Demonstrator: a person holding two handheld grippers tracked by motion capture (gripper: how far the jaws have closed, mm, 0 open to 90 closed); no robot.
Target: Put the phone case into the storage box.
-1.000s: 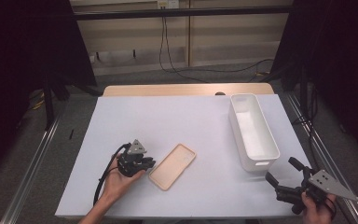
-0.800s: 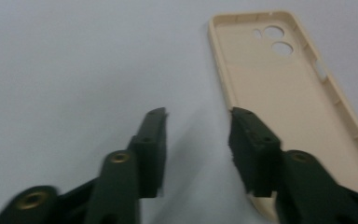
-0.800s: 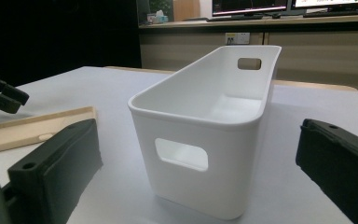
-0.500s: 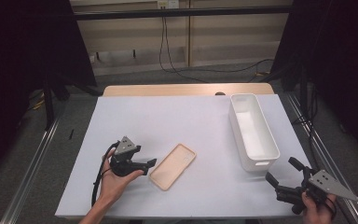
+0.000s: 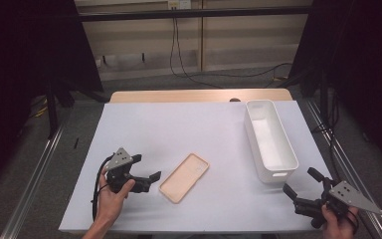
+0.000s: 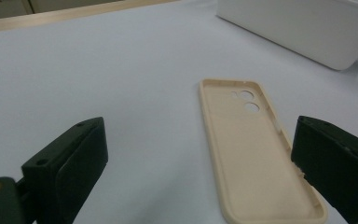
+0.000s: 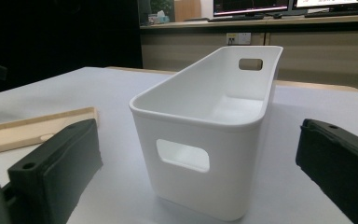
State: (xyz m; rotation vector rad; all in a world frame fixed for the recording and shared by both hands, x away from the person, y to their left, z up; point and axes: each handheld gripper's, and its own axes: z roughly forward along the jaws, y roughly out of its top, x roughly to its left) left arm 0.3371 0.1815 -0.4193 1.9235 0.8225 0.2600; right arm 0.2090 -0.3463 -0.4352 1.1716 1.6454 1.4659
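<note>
No brand, label or readable writing shows on anything here; the lit monitors (image 7: 251, 6) at the back of the right gripper view are too small and far to read. The beige, flat, soft-looking phone case (image 5: 184, 177) lies hollow side up on the white-covered desk (image 5: 179, 129), its camera holes at the end away from the person. The left gripper (image 5: 148, 180) sits just beside the case's near-left end; its jaws have just been opening and now stand wide apart with nothing between them. In the left gripper view the case (image 6: 256, 149) lies ahead between the two jaws, free of both. The right gripper (image 5: 298, 191), also spread and empty, waits at the desk's near right corner, facing the white oblong plastic bin (image 5: 270, 139) with cut-out handles, which stands well apart from the case.
</note>
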